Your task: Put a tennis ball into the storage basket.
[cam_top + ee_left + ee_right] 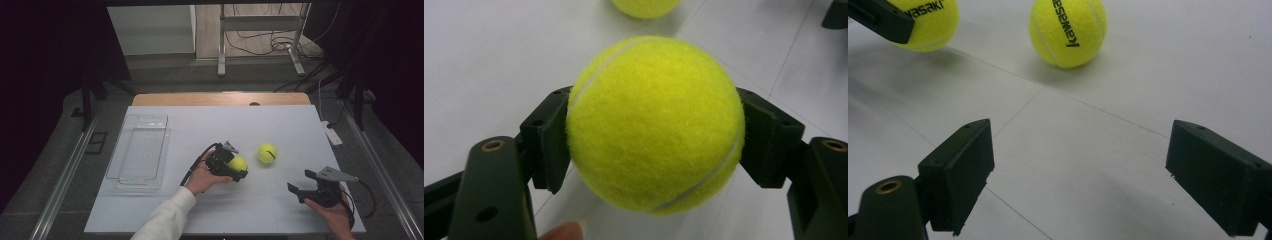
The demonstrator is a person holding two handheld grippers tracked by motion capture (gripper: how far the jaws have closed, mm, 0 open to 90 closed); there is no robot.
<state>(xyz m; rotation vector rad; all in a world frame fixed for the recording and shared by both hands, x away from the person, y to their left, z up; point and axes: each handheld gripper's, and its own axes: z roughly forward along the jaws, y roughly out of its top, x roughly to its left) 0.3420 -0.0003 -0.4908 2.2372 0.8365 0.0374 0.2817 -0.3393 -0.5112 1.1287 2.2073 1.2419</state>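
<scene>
A yellow tennis ball (238, 163) (655, 122) (928, 22) sits between the jaws of my left gripper (239, 168) (656, 145), which is shut on it just above the white table (200, 125). Both black pads (549, 145) press its sides. A second yellow tennis ball (267, 153) (1068, 31) (644, 7) lies free on the table just to the right of it. My right gripper (301, 182) (1080, 180) rests open near the front right of the table, jaws wide with only bare table between them, pointing toward both balls.
A clear plastic tray (140, 150) stands on the left side of the table. A white power strip (332, 133) lies at the table's right edge. A metal stand (260, 30) and cables are on the floor behind.
</scene>
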